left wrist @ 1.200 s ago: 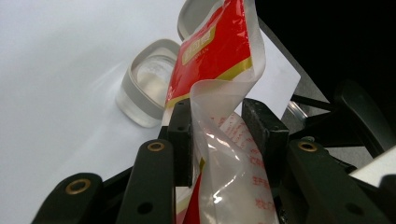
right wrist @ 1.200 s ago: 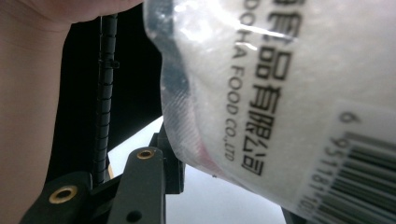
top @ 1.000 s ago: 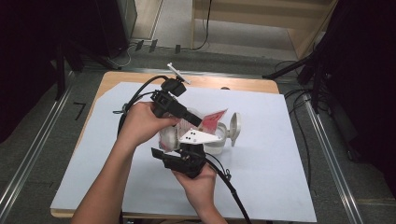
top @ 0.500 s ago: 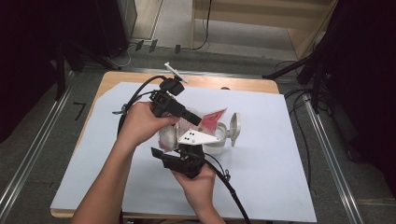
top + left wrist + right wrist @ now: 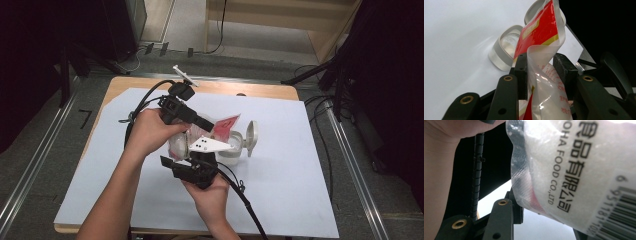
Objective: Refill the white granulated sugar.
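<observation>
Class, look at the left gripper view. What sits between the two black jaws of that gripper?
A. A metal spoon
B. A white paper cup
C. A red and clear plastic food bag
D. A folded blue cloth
C: in the left gripper view the plastic bag, red-printed with a clear part, runs up between the jaws of the left gripper, above the clear container on the white sheet.

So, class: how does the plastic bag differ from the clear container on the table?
The plastic bag is soft, crumpled and printed red and gold; the clear container is rigid, rounded and unprinted. The bag is held up between the left gripper jaws; the container rests on the white table sheet. Both are partly see-through.
</observation>
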Tool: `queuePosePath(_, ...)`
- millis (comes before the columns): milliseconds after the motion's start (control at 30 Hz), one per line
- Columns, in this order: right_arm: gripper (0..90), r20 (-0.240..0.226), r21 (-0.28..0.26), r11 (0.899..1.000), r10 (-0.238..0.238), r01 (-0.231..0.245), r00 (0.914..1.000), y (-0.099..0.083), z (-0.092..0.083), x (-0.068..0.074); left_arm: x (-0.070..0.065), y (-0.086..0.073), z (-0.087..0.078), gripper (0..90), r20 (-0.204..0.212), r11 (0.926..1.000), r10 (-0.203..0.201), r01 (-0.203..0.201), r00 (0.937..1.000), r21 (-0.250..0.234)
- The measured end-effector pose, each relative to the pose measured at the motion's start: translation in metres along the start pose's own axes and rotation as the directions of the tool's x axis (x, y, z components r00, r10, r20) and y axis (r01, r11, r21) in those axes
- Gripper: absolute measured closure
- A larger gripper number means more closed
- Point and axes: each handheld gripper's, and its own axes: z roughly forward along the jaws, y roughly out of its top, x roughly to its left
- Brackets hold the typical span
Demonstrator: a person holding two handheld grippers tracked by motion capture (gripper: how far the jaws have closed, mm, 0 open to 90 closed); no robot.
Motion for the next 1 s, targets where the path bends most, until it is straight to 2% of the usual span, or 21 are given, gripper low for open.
queuePosePath(1000,63.7,-0.004,-0.004,1.0,0.004,-0.004,1.0,-0.0015,0.0,0.0009,-0.0036,-0.0017,0.0007,67.2,-0.011,0.9998,0.018,-0.018,0.9998,-0.009)
